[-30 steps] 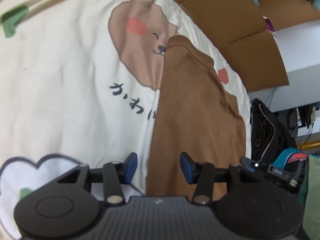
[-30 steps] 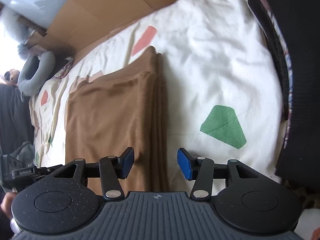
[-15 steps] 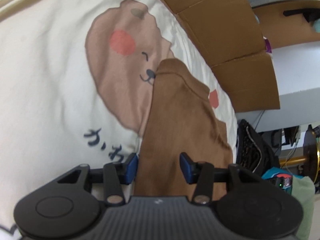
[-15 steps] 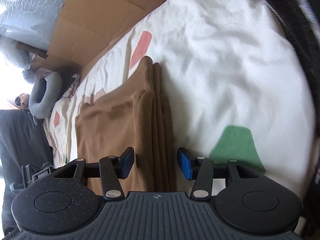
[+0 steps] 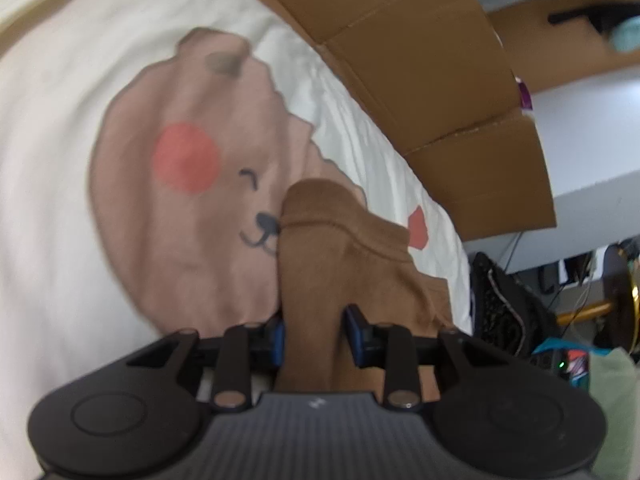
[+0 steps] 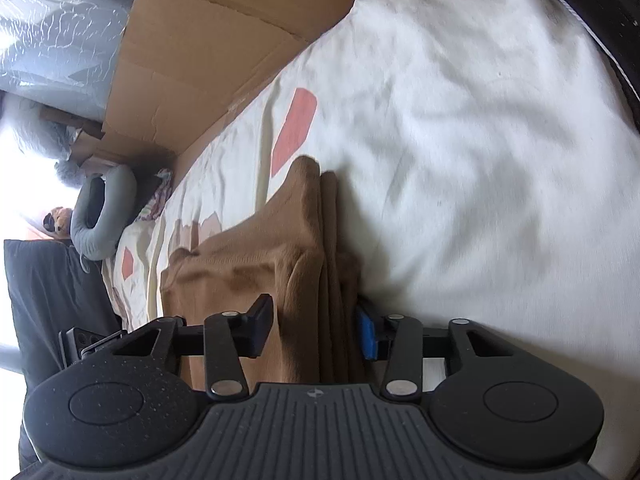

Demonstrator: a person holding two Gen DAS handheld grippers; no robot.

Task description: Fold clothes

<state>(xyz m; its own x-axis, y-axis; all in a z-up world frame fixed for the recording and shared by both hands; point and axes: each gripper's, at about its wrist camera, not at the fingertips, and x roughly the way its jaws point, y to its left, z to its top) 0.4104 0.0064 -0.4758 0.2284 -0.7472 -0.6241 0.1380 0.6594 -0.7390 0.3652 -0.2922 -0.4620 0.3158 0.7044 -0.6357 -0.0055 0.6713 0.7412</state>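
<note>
Both grippers now sit lower and closer over the folded brown garment [image 5: 320, 264] than a second ago. The left gripper [image 5: 314, 338] has its jaws closing on the garment's edge, fabric bunched between them; the right gripper [image 6: 316, 330] straddles the stacked folds, also closing

A brown garment [image 5: 320, 264] lies folded on a cream bedsheet [image 5: 48, 160] printed with a pale brown bear face, partly covering the bear's muzzle. It is a soft, plain knit, folded into a narrow oblong several layers thick. In the right wrist view the garment [image 6: 248, 248] shows its stacked folded edges along one long side, beside a red patch printed on the sheet [image 6: 480, 140]. Its top layer is slightly puckered.
</note>
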